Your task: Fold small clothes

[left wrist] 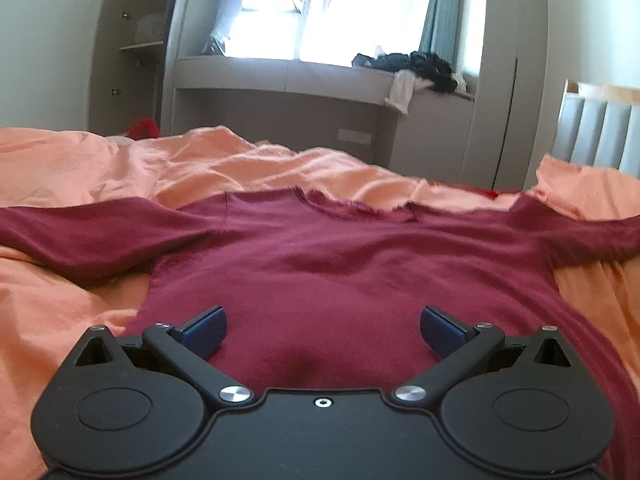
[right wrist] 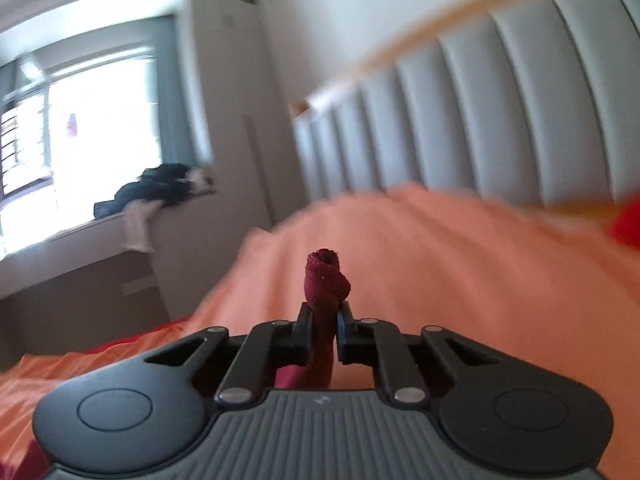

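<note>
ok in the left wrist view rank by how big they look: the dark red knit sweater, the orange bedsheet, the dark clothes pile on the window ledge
1. orange bedsheet, spans the whole width
2. dark red knit sweater, though nearness to the camera enlarges it
3. dark clothes pile, far off, so its true size is unsure

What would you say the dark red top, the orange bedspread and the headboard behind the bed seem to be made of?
Dark red top: a fine knit, matte, with faint ribbing and a frayed-looking neckline.
Orange bedspread: thin woven cloth, probably cotton, with a slight sheen and many soft creases.
Headboard: grey padded panels, smooth like leather or faux leather, under what looks like a pale wooden rail; blur leaves that open.
</note>
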Available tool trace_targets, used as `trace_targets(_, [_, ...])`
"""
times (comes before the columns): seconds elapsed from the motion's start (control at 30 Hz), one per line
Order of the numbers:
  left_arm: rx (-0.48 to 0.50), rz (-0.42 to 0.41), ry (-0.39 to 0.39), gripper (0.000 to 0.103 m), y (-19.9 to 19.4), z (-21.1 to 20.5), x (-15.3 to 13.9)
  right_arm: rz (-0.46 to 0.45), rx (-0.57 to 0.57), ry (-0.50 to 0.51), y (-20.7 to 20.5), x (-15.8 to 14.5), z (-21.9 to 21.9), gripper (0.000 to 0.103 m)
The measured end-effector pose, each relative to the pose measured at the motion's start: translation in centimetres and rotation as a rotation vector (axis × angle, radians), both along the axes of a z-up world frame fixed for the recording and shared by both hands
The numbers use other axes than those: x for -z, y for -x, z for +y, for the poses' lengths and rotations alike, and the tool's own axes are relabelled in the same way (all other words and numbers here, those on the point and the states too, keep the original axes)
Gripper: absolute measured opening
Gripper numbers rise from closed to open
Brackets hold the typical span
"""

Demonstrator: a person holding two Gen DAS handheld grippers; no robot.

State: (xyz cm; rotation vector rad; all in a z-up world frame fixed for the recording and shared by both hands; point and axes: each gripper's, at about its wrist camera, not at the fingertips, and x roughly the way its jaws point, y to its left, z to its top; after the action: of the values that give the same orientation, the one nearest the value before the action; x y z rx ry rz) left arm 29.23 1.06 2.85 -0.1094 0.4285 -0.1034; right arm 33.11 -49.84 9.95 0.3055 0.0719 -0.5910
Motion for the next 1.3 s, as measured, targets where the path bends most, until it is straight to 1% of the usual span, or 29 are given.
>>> trace_targets(0.1, [-0.021, -0.014, 0.039, 0.103, 0.5, 0.7, -0.9, -0.023, -0.099, 0.125, 0.4, -3.2, 4.5, 0.012])
trace_targets(0.23, [-0.086, -0.015, 0.059, 0.103, 1.1, 2.1, -2.0, -0.025, -0.282, 0.236, 0.5, -6.6, 11.3, 0.012])
trace_targets(0.3, [-0.129, -0.011, 0.064, 0.103, 1.3, 3.0, -2.6, -0.028, -0.381, 0.297, 0.7, -7.5, 15.3, 0.012])
trace_targets(0.4, [-0.172, 0.015, 0.085, 0.103, 1.3, 4.5, -3.1, -0.046, -0.499, 0.375, 1.4, -7.4, 21.2, 0.012])
trace_targets(0.47, [-0.190, 0.022, 0.102, 0.103, 1.4, 5.3, -3.5, -0.064, -0.572, 0.417, 2.4, -6.8, 25.3, 0.012])
trace_targets(0.6, [-0.227, 0.022, 0.132, 0.103, 1.7, 6.6, -3.9, -0.062, -0.712, 0.524, 5.4, -4.7, 33.4, 0.012])
trace_targets(0.7, [-0.254, 0.012, 0.159, 0.103, 1.7, 7.5, -4.1, -0.028, -0.797, 0.619, 7.3, -2.3, 38.6, 0.012])
trace_targets(0.77, [-0.268, 0.006, 0.173, 0.103, 1.9, 8.0, -4.1, 0.010, -0.859, 0.688, 8.6, -0.1, 41.8, 0.012])
trace_targets(0.93, [-0.301, 0.004, 0.202, 0.103, 1.8, 9.2, -4.1, 0.083, -0.951, 0.844, 11.8, 5.0, 47.7, 0.012])
trace_targets(1.0, [-0.307, 0.009, 0.209, 0.103, 1.6, 9.5, -4.0, 0.117, -0.983, 0.871, 12.3, 6.5, 49.4, 0.012])
trace_targets(1.1, [-0.302, 0.014, 0.228, 0.103, 1.3, 9.7, -4.0, 0.167, -1.038, 0.871, 12.6, 8.0, 50.5, 0.014])
trace_targets(1.13, [-0.295, 0.016, 0.238, 0.103, 1.2, 9.8, -3.9, 0.185, -1.063, 0.870, 12.8, 8.3, 50.6, 0.019])
trace_targets(1.17, [-0.287, 0.017, 0.248, 0.103, 1.1, 9.8, -3.9, 0.198, -1.087, 0.864, 12.7, 8.6, 50.4, 0.031])
trace_targets(1.2, [-0.277, 0.018, 0.259, 0.103, 1.0, 9.8, -3.8, 0.209, -1.110, 0.854, 13.0, 9.0, 50.0, 0.039])
trace_targets(1.23, [-0.265, 0.018, 0.269, 0.103, 1.0, 9.7, -3.8, 0.214, -1.128, 0.844, 13.4, 9.1, 49.6, 0.054])
trace_targets(1.27, [-0.252, 0.018, 0.279, 0.103, 0.9, 9.6, -3.8, 0.213, -1.134, 0.837, 14.0, 9.1, 49.0, 0.064])
trace_targets(1.3, [-0.235, 0.016, 0.290, 0.103, 0.8, 9.5, -3.8, 0.212, -1.138, 0.831, 14.5, 9.1, 48.5, 0.067])
